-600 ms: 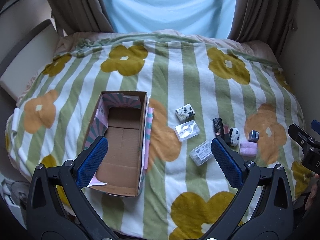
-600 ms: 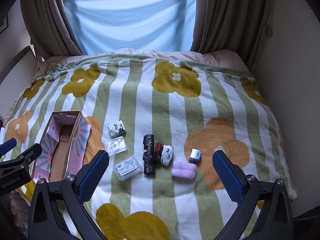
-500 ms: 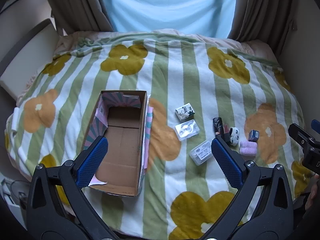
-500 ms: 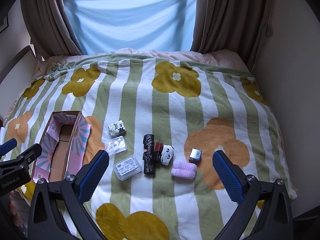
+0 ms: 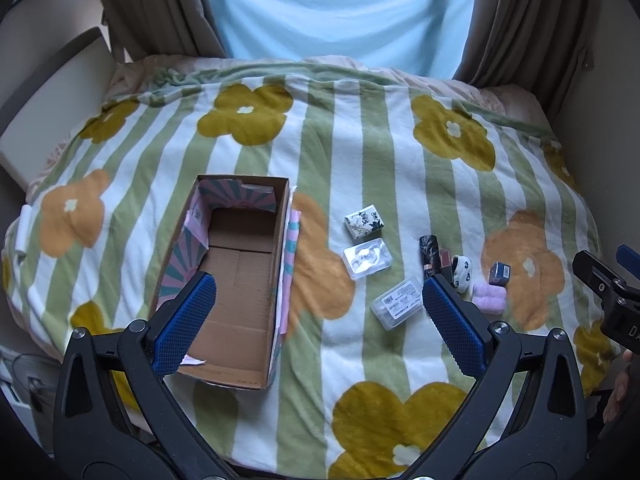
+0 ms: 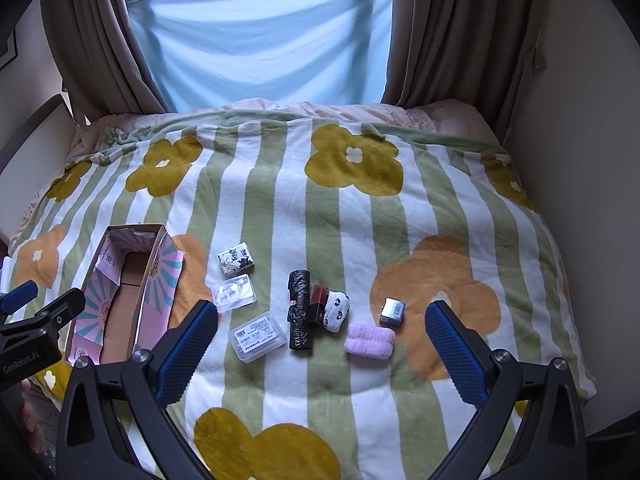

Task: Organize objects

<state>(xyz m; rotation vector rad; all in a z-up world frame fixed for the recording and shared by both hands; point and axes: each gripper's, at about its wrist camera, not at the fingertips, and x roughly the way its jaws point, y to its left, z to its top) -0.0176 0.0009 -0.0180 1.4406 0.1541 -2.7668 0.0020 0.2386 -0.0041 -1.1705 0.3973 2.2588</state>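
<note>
An open cardboard box (image 5: 236,280) with pink striped flaps lies on the flowered blanket; it also shows in the right wrist view (image 6: 124,292). To its right lie small items: a patterned white box (image 6: 235,259), a clear blister pack (image 6: 234,292), a clear labelled case (image 6: 258,336), a black roll (image 6: 300,310), a red-and-black item (image 6: 319,300), a white spotted pouch (image 6: 336,311), a pink towel roll (image 6: 369,340) and a small silver box (image 6: 392,312). My left gripper (image 5: 316,300) is open above the box's near end. My right gripper (image 6: 322,330) is open above the items.
The striped blanket (image 6: 320,208) covers a bed that drops off at the near edge. Brown curtains (image 6: 448,32) and a blue sheet (image 6: 260,40) hang behind. A wall (image 6: 580,160) stands on the right, a headboard panel (image 5: 48,92) on the left.
</note>
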